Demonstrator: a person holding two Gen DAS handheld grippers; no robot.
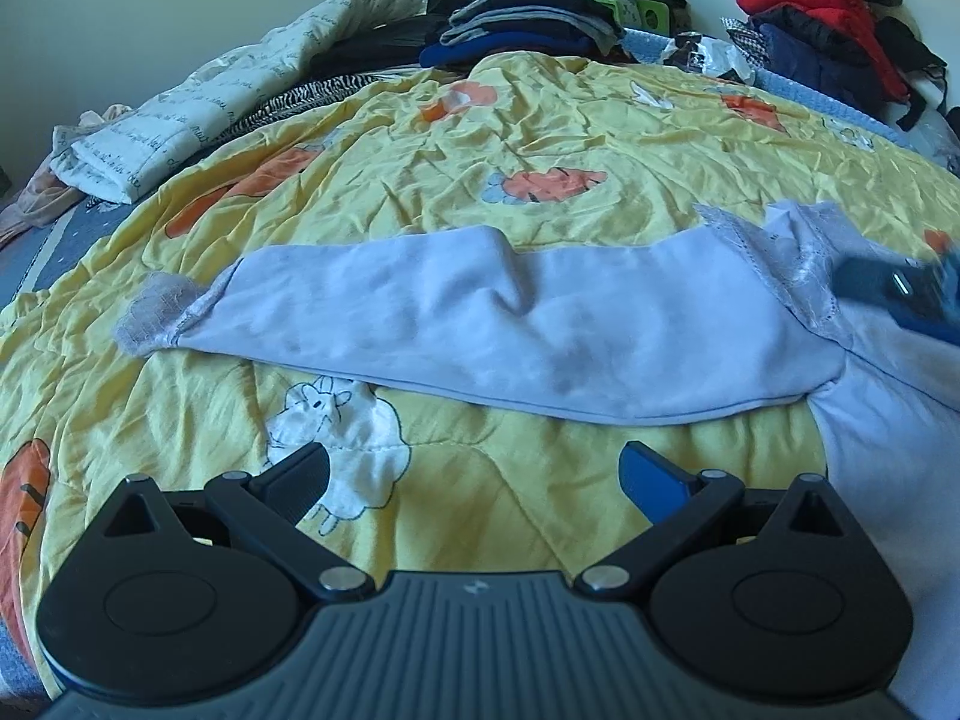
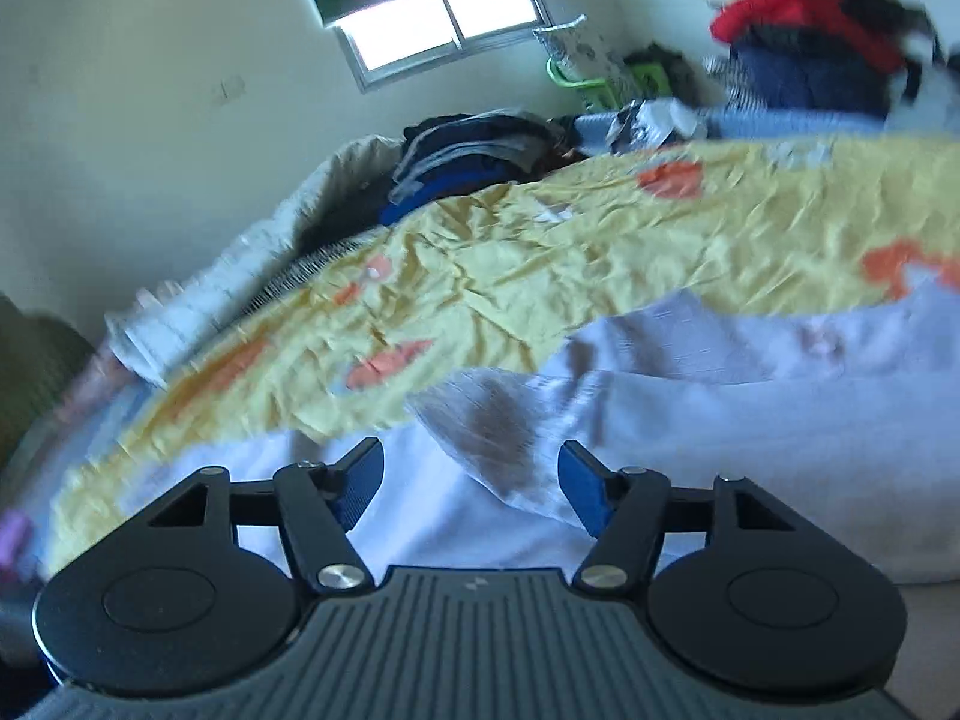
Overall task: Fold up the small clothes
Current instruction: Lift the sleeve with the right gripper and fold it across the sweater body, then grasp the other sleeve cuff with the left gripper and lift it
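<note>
The pale lilac garment lies stretched across the yellow quilt on the bed, its lace-trimmed sleeve end out at nine o'clock. The left hand-held gripper hangs just short of the cloth's near edge, jaws spread wide, nothing in them. Over at three o'clock, the right hand-held gripper sits above the garment's lacy part, jaws apart and released, no pad pressing the fabric. Folded dark clothes sit stacked at twelve o'clock.
</note>
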